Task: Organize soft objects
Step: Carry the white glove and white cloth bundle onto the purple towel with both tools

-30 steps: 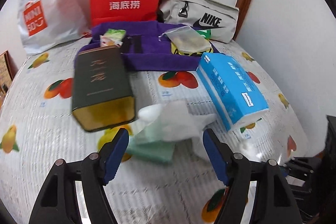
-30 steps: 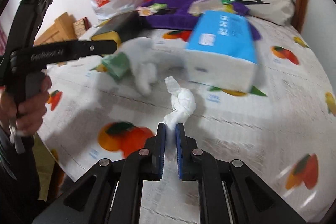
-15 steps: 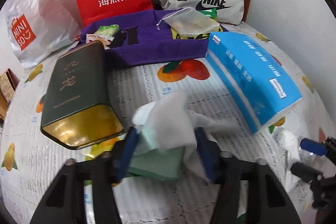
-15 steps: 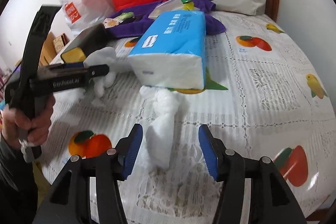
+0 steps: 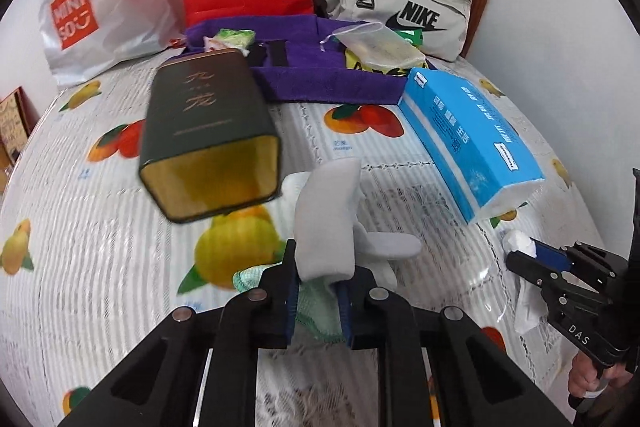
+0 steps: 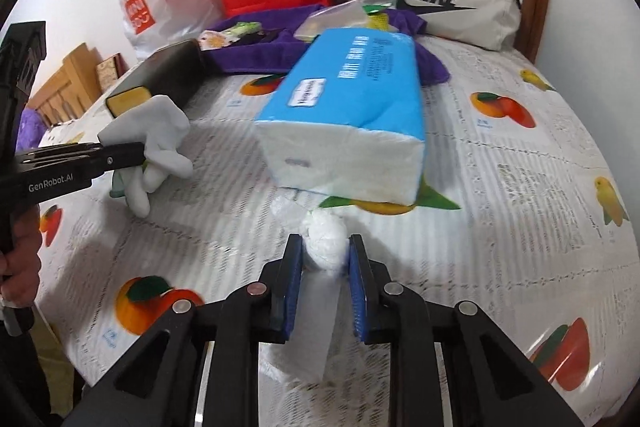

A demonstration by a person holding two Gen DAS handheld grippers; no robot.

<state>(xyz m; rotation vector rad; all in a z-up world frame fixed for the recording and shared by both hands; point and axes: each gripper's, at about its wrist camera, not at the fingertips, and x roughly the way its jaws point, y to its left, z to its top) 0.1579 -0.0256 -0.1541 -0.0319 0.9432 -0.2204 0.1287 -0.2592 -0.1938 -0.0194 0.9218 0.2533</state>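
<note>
On table [image 6: 500, 187] | left tongs [image 5: 318, 301] grip one glove [image 5: 326, 223] (white) | right tongs [image 6: 324, 281] grip one tissue wad [image 6: 325, 241]

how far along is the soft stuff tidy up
Early. Already sitting on the purple cloth: some small packets. In hand: left tongs clamp the white glove with a green cloth; right tongs pinch the tissue wad. Left: placing both; the blue tissue pack lies untouched.
</note>
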